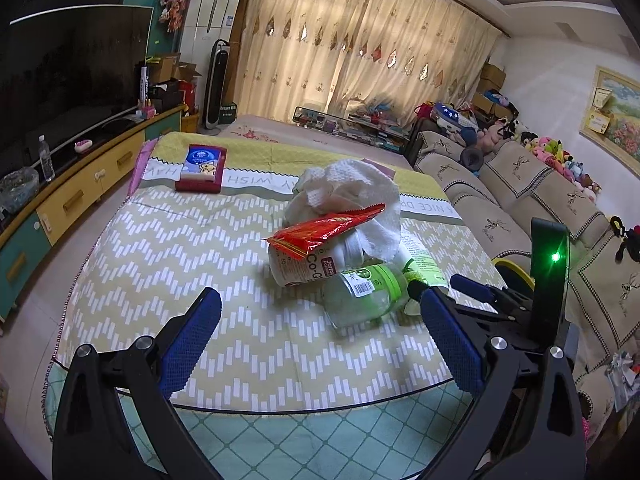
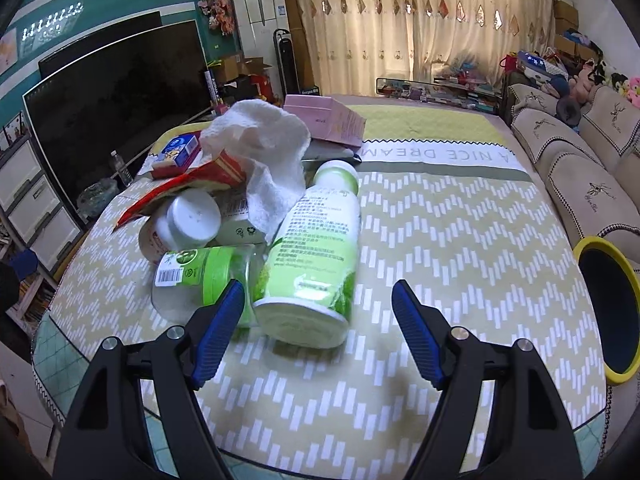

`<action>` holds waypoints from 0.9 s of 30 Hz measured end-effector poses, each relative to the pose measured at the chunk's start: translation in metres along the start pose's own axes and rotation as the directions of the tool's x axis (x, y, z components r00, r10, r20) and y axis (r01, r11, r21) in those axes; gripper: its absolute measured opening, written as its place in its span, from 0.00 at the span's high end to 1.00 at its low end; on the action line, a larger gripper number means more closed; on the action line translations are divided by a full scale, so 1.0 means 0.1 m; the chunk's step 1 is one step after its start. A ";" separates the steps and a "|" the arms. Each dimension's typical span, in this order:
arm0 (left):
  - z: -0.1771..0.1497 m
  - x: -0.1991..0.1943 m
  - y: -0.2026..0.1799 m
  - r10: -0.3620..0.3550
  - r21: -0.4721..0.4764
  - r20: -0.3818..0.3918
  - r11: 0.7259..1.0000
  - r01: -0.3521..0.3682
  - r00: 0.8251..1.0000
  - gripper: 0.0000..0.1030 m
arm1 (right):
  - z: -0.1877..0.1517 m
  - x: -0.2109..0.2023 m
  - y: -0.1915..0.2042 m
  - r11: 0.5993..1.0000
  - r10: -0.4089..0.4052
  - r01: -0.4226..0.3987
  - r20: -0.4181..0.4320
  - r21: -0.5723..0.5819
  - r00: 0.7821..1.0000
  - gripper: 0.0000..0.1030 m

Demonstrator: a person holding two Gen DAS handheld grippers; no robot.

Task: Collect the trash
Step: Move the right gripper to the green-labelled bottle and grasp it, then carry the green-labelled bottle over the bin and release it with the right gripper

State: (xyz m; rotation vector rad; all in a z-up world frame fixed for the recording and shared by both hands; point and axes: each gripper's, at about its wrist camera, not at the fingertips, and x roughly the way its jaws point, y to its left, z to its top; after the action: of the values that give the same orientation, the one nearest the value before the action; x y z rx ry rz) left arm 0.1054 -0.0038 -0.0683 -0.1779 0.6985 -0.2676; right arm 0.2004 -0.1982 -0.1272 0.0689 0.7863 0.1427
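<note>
A heap of trash sits on the round table (image 2: pixel 460 240), which wears a yellow-green zigzag cloth. The opaque green-and-white bottle (image 2: pixel 310 256) lies on its side at the heap's near edge, base toward the right gripper (image 2: pixel 318 334). Touching that bottle, on the side toward the television (image 2: pixel 116 108), lies a clear bottle with a green label (image 2: pixel 200 280). Behind the clear bottle a white-capped cup (image 2: pixel 188 220) rests under a red snack wrapper (image 1: pixel 326 230), and a crumpled white paper towel (image 2: pixel 264 148) tops the heap. On the bottle's other side, off the table's edge, stands a yellow-rimmed bin (image 2: pixel 608 308). The right gripper's jaws are spread wide, grasping nothing, just short of the opaque bottle's base. The left gripper (image 1: pixel 320 344) is likewise spread and empty, near the clear bottle.
</note>
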 end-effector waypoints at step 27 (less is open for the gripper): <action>-0.07 0.28 -0.02 -0.024 -0.014 -0.045 1.000 0.024 0.999 0.05 | 0.07 -0.52 -0.44 0.997 0.062 -0.066 0.085 0.045 0.994 0.52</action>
State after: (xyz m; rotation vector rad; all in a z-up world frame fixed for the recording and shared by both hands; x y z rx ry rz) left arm 0.1210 -0.0151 -0.0902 -0.1939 0.7432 -0.2905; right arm 0.1735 -0.2503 -0.0906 0.1449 0.7041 0.1803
